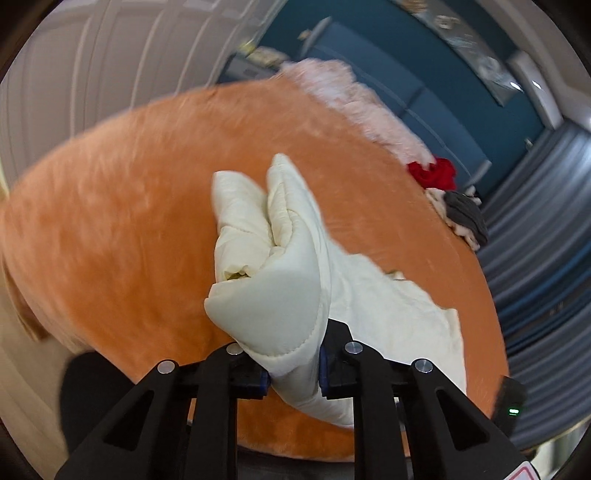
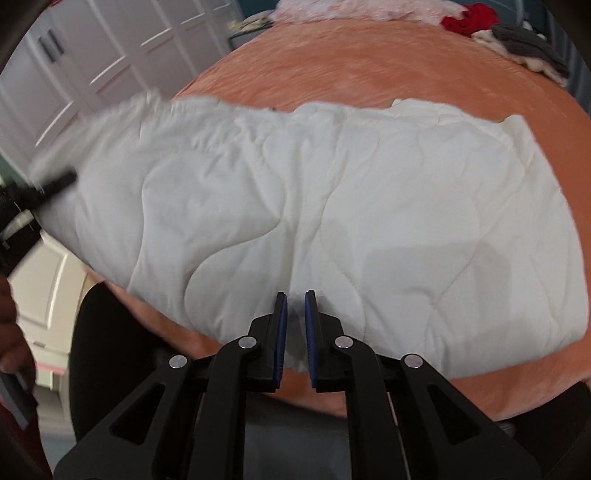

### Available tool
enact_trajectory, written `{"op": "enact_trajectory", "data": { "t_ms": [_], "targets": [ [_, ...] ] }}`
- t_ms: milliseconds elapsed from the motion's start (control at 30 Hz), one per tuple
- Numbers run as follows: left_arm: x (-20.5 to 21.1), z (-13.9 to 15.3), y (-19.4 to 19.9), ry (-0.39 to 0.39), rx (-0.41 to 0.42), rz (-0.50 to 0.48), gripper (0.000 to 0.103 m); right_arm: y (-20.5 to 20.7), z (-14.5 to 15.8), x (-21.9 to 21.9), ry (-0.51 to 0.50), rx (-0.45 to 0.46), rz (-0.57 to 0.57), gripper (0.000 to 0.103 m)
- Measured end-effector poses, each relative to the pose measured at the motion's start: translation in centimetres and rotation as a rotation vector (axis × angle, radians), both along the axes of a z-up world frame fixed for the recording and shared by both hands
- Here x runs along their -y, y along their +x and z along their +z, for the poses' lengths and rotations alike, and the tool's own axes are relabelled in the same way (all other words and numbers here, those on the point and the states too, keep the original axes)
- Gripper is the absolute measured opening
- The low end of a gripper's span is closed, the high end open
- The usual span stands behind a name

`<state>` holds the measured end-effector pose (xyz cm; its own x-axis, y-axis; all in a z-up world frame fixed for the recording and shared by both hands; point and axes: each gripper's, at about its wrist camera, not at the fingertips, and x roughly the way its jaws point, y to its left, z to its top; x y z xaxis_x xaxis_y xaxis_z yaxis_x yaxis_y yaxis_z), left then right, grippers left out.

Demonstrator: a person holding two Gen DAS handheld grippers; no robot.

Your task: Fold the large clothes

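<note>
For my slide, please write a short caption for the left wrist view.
Left gripper clamps a bunched edge of the white quilted garment above the orange bedcover.

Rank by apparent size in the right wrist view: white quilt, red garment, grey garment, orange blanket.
1. orange blanket, partly hidden under the quilt
2. white quilt
3. and 4. grey garment and red garment: similar, both far off and cut by the frame edge, so unranked.

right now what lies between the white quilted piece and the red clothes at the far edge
In the right wrist view only bare orange blanket separates the white quilted piece from the red clothes; nothing else rests there.
</note>
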<state>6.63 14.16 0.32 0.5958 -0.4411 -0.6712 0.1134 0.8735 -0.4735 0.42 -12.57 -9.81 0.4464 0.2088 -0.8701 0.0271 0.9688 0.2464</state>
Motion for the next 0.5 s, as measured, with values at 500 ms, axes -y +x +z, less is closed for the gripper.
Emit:
{"op": "enact_trajectory", "data": {
  "t_ms": [500],
  "targets": [
    [14.6,7.6,-2.8,0.101,0.218,-0.276,0.015,-0.6,2.6,3.8,0.165,0.101,-0.038,0.008]
  ]
}}
